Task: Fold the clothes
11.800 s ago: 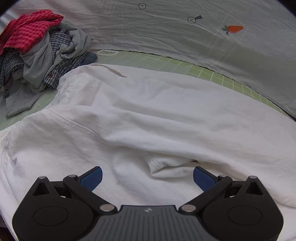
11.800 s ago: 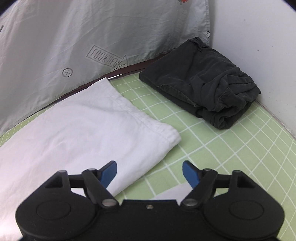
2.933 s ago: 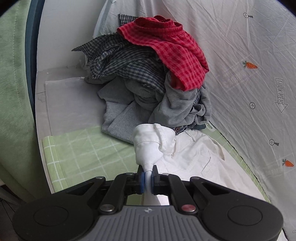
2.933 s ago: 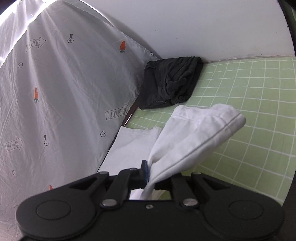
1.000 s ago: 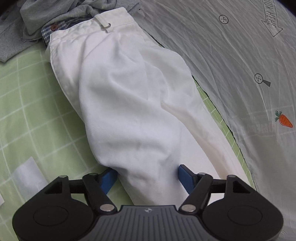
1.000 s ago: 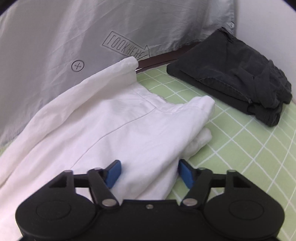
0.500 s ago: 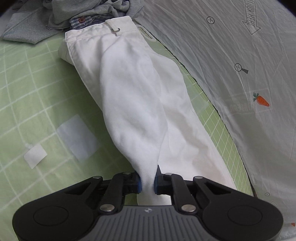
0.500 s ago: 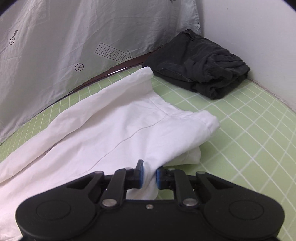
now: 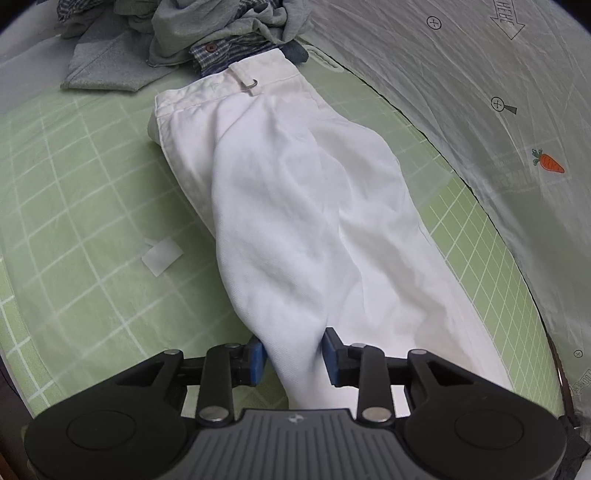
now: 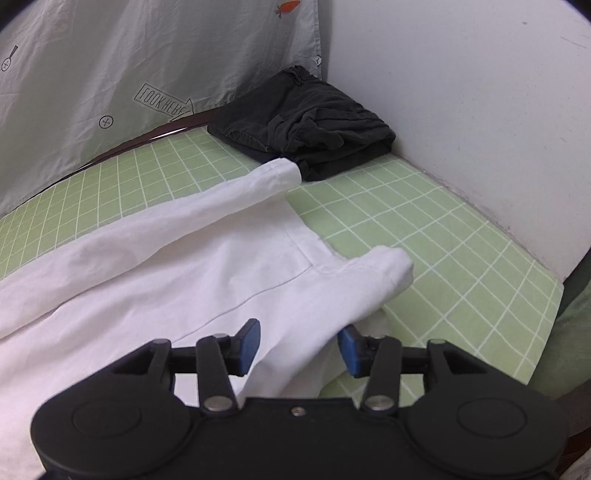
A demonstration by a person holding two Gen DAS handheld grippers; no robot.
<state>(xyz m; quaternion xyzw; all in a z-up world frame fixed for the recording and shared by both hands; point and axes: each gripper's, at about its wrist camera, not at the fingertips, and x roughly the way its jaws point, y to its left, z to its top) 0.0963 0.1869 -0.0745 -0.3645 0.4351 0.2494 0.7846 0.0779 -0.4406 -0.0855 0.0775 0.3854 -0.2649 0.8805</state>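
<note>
Both the left gripper (image 9: 294, 354) and right gripper (image 10: 298, 345) gape partway, white trousers (image 9: 295, 206) bunched between each one's pads.

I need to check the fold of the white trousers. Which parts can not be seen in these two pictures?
- Left wrist view: the lower legs of the white trousers run under the left gripper and off the bottom edge.
- Right wrist view: the waistband is cut off at the left edge; the right gripper body covers the near cloth.
- Left wrist view: the clothes pile is cut by the top edge.
- Both views: no person shows.
</note>
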